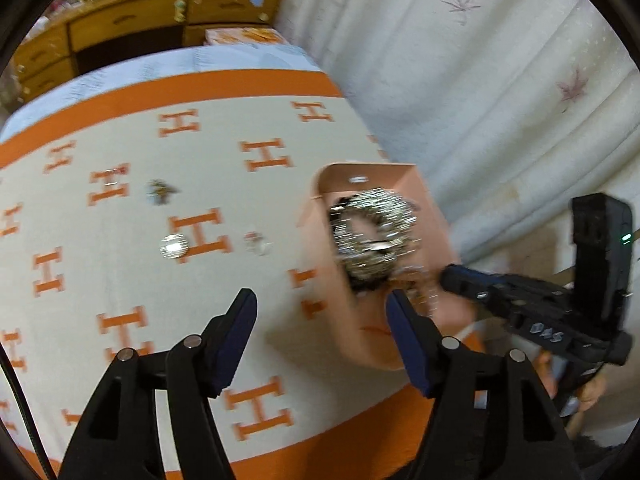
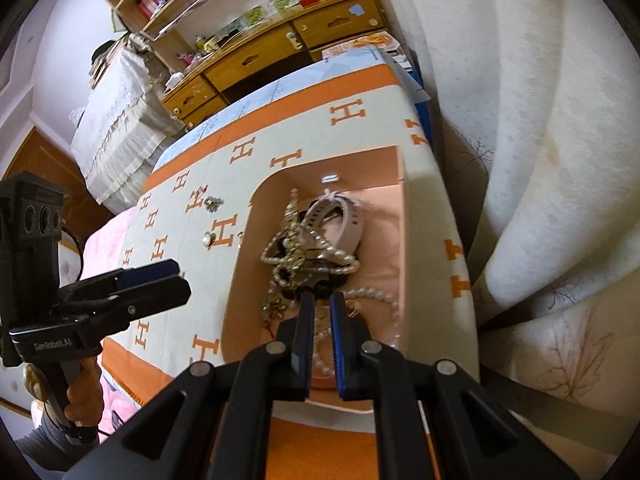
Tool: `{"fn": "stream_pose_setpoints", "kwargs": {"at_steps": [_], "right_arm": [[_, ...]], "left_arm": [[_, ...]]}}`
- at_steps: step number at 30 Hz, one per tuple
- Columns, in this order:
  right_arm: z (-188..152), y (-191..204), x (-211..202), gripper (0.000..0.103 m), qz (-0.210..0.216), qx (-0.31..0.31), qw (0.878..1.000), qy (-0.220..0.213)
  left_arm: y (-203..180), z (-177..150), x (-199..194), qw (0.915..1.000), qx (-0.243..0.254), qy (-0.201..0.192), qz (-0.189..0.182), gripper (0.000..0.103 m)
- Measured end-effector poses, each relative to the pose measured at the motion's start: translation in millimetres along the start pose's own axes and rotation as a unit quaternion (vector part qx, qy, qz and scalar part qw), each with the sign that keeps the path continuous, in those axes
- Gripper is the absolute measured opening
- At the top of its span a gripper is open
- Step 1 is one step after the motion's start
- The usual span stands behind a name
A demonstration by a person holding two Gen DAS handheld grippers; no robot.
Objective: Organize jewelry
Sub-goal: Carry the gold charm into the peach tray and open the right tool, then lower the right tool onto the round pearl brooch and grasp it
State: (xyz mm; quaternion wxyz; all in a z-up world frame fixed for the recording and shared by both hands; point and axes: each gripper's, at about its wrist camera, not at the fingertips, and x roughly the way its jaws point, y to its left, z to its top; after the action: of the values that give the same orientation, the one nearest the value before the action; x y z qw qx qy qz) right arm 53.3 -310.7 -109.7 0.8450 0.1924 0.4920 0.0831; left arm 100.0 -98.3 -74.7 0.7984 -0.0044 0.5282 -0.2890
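A pink open box (image 2: 402, 216) sits on the orange-and-cream H-patterned cloth (image 2: 172, 280), holding pearl strands (image 2: 344, 258), a pale strap (image 2: 348, 216) and gold chains. In the left wrist view a sparkly silver ring-shaped piece (image 1: 372, 236) hangs over the box (image 1: 428, 208), held at the right gripper's tip (image 1: 448, 276). My right gripper (image 2: 320, 300) is nearly shut over the box; what it pinches is hidden there. My left gripper (image 1: 320, 304) is open and empty above the cloth. Loose pieces lie on the cloth: a round silver one (image 1: 174, 245), a dark brooch (image 1: 160, 190), a small pale one (image 1: 256, 242).
A white leaf-print curtain (image 1: 500, 80) hangs close along the right of the bed. Wooden drawers (image 2: 256, 60) and shelves stand at the far end. A lace-covered table (image 2: 116, 120) stands at left.
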Motion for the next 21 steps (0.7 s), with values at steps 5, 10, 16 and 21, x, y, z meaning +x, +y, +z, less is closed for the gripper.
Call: {"fn": "stream_pose_setpoints", "kwargs": {"at_steps": [5,10,16,21], "right_arm": [[-10,24,-5,0.008,-0.007,-0.045,0.999,-0.018],[-15,54,-8,0.008,-0.009,-0.097,0.995,-0.023],[-12,93,-6,0.008,-0.001,-0.147,0.989,-0.022],[-7,121,0,0.008,0.010,-0.166,0.986,-0.016]], "left_arm": [[24,-17,-9,0.9980,-0.011,-0.022,0.058,0.066],[52,-33,-27,0.9946,-0.046,-0.043,0.082,0.066],[77,-45,-59,0.9878,-0.069,-0.083,0.112,0.070],[97,-52,-89,0.9806,-0.080,-0.118,0.134,0.076]]}}
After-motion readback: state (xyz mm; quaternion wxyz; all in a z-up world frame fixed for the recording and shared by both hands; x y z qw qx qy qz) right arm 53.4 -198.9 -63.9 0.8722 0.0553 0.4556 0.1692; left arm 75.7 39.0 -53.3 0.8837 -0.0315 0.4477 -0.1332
